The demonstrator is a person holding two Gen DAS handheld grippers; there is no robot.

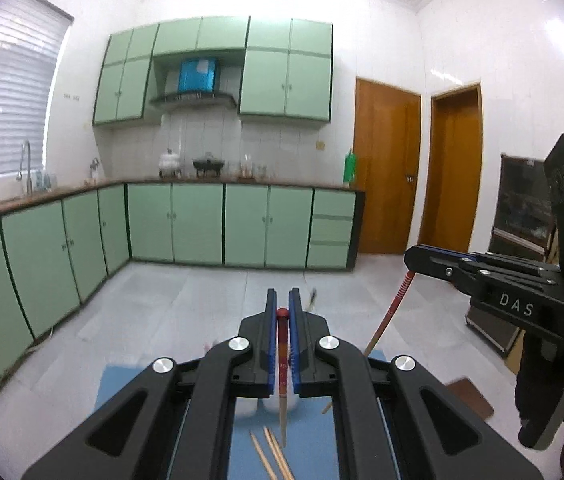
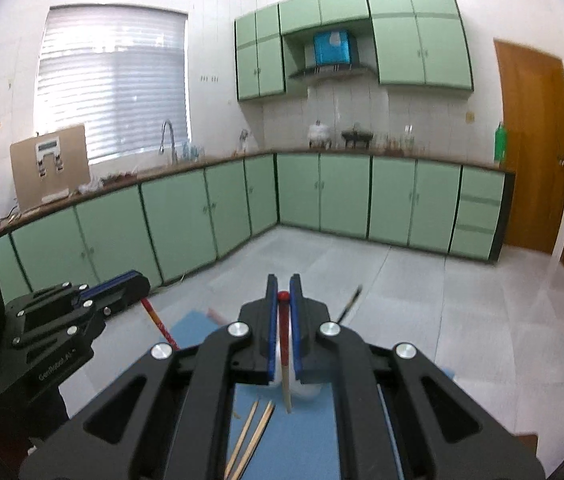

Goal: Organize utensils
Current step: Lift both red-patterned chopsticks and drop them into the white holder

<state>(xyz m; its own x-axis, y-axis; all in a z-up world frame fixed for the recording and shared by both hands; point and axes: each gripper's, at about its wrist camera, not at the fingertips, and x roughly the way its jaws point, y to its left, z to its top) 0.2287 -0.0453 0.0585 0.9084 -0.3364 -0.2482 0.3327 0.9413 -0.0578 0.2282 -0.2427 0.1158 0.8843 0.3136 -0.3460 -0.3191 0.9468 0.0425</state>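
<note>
Left claw (image 1: 283,312): nearly closed on a red-topped chopstick (image 1: 282,344), blue pads pressing either side of it; held up off the table, pale tip hanging down just above the mat.
Right claw (image 2: 283,294): likewise pinched on a second red-topped chopstick (image 2: 284,340), red knob showing between the pads, pale lower end pointing down toward the mat.
Claws together: side by side at about the same height, each visible at the edge of the other's view, both raised with the kitchen floor beyond.
Mat (image 1: 310,448): blue, lying on the table under both claws.
Loose chopsticks (image 1: 271,456): plain wooden sticks lying flat on the mat, close together, just below the hanging tips.
White dish (image 2: 306,390): on the mat behind the held chopsticks, mostly hidden by the claws; shape hard to tell.
Dark stick (image 2: 350,306): thin, blurred, slanting up to the right of the right claw.
Background: green cabinets (image 1: 197,224), wooden doors (image 1: 386,168).
</note>
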